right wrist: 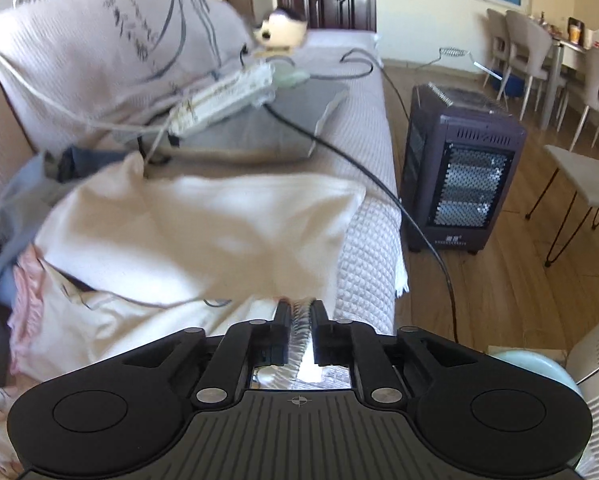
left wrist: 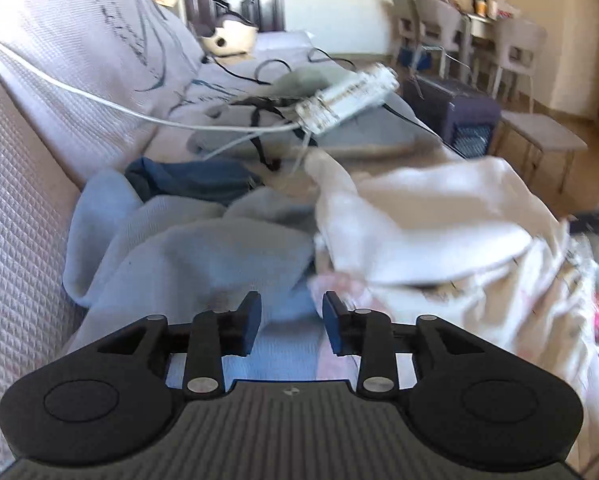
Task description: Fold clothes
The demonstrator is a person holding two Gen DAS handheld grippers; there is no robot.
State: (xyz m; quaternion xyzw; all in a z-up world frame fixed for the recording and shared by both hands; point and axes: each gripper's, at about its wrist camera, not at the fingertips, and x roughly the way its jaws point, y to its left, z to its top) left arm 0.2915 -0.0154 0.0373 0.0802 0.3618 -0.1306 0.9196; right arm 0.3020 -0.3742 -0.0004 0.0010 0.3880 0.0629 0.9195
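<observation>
The left gripper [left wrist: 292, 322] hangs with its jaws wide apart and nothing between them. Straight ahead of and under the gap lies a crumpled blue garment [left wrist: 187, 248], bunched against the sofa [left wrist: 23, 184] back on the left of the jaws. Just right of the right-hand finger a pink ruffled edge [left wrist: 335, 284] shows, and beyond it, ahead and to the right, the cream garment [left wrist: 427, 220] rises in a loose hump. Further ahead of the jaws a white power strip [left wrist: 347, 102] with its cords rests on a grey cushion [left wrist: 363, 136].

The right gripper [right wrist: 300, 312] has its jaws drawn narrow, pinching what looks like a ribbed hem of the cream garment [right wrist: 203, 224]; the cloth runs up out of the jaws and spreads ahead and to the left, across the sofa seat. Its long axis lies roughly crosswise to the jaws, from the pink ruffle [right wrist: 27, 280] at far left to a free corner near the seat's front edge at right. Right of the jaws, on the floor, stands a heater [right wrist: 459, 176], well apart from the clothes.

The relation that counts, as I judge it, is this: the cream garment is held on the right side only, and its free far side lies right of and ahead of the open left jaws. The left gripper is nearer that side, so it would have to swing rightward, past the blue garment, to take a second hold before a fold can be laid.
</observation>
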